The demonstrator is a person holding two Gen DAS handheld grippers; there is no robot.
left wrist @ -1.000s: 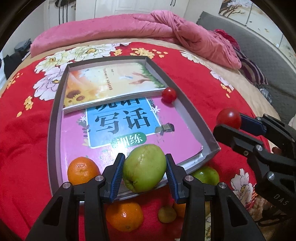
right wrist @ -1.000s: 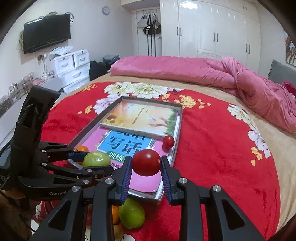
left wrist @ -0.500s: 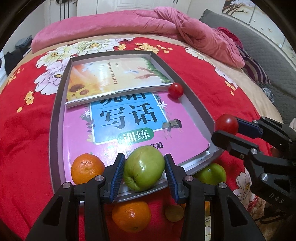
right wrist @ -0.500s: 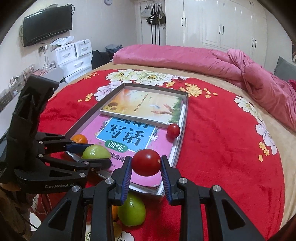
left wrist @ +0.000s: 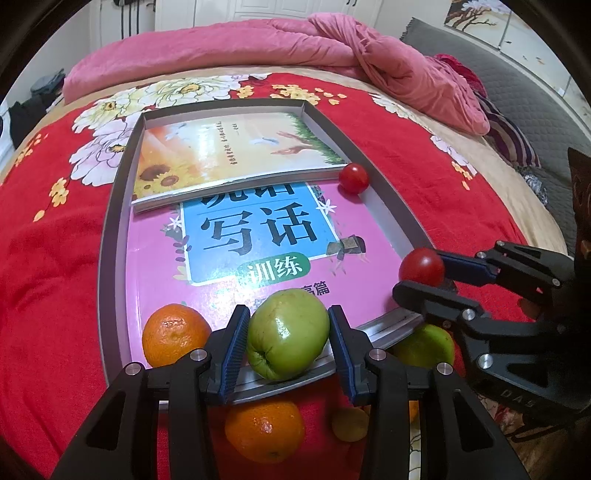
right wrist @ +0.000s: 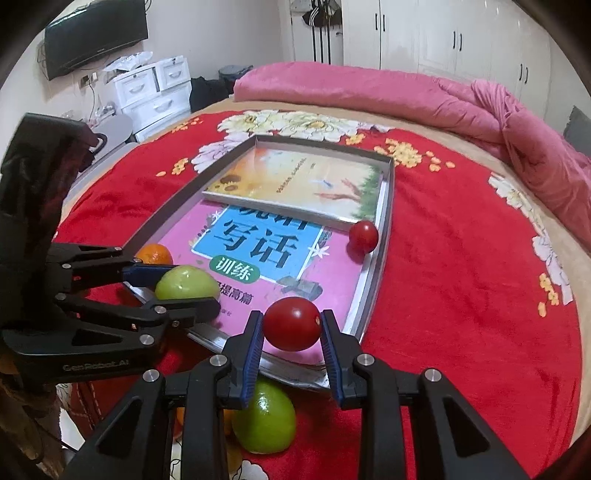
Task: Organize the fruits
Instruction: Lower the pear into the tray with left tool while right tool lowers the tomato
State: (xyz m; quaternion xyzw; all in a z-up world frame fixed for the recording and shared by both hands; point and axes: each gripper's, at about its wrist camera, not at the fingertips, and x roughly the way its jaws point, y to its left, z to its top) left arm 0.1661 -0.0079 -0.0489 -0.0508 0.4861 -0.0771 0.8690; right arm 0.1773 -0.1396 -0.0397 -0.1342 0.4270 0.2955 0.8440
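My left gripper (left wrist: 286,341) is shut on a green apple (left wrist: 287,334) above the near edge of a grey tray (left wrist: 110,236) that holds two books. My right gripper (right wrist: 291,325) is shut on a red tomato (right wrist: 292,324) over the tray's near right corner; it appears in the left wrist view with the tomato (left wrist: 421,266). Inside the tray lie an orange (left wrist: 171,334) at the near left and a small tomato (left wrist: 354,178) by the right wall. On the bedspread in front of the tray lie another orange (left wrist: 264,430), a second green apple (right wrist: 264,419) and a small yellowish fruit (left wrist: 349,424).
The tray rests on a red flowered bedspread (left wrist: 48,266) with a pink quilt (left wrist: 332,48) bunched at the far side. White drawers (right wrist: 155,92) and a wall television (right wrist: 96,35) stand to the left, wardrobes (right wrist: 443,33) behind.
My right gripper has come down and forward with the tomato, closer to the tray's near right corner. The left gripper with the apple has held still.
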